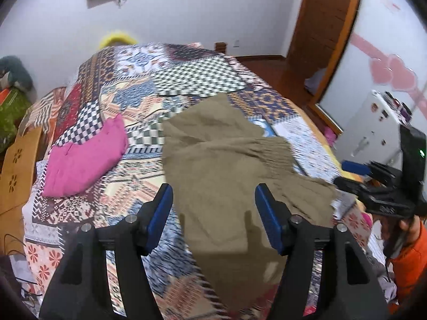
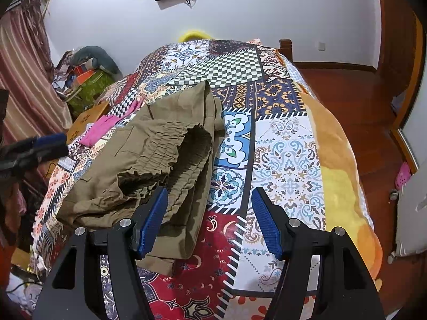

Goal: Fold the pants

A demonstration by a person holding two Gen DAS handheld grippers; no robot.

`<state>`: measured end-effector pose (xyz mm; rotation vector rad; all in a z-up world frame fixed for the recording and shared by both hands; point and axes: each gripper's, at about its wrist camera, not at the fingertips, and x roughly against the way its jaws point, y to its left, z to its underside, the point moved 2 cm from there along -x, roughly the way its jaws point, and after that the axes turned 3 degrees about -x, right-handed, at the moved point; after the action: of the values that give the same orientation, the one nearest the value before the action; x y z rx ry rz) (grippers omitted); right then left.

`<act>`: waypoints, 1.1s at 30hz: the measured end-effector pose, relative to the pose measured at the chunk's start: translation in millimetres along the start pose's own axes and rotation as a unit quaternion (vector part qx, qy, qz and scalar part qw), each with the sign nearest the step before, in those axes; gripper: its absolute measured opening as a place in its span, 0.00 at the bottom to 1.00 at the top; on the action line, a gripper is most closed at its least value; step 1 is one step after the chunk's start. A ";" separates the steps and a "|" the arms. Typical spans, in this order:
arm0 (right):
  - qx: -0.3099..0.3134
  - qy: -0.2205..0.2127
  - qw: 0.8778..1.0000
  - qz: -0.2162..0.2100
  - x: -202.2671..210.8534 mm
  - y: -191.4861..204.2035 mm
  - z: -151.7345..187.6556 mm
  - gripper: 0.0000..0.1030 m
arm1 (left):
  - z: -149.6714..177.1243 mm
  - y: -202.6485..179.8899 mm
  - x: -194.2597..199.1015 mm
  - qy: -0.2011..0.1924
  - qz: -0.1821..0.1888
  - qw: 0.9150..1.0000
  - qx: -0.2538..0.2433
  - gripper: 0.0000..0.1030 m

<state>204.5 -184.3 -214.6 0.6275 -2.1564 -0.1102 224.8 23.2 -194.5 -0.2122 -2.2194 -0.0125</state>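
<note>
Olive-brown pants (image 1: 221, 160) lie folded in a loose bundle on the patchwork bedspread (image 1: 192, 77). My left gripper (image 1: 213, 200) hovers above their near part, open, with nothing pressed between its blue pads. In the right wrist view the pants (image 2: 138, 160) show their gathered elastic waistband (image 2: 170, 144), which gapes toward me. My right gripper (image 2: 209, 202) stands open over the pants' right edge and the bedspread (image 2: 288, 146), and it holds nothing. Each gripper shows at the edge of the other's view: the right gripper (image 1: 349, 174) and the left gripper (image 2: 45, 144).
A folded pink garment (image 1: 85, 157) lies on the bed left of the pants. A wooden piece with flower cut-outs (image 1: 18, 165) and a clutter pile (image 2: 85, 80) stand left of the bed. Wood floor (image 2: 347, 101) and a white cabinet (image 1: 373, 122) are on the right.
</note>
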 end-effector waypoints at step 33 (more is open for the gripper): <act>-0.018 0.037 0.999 0.016 -54.0 -28.4 -21.5 0.60 | -57.2 85.4 -183.5 0.093 0.073 0.990 0.076 0.22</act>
<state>259.3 -180.4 -248.6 0.5674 -2.0885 -0.1064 392.8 75.3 -309.7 -0.2758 -2.0039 0.2084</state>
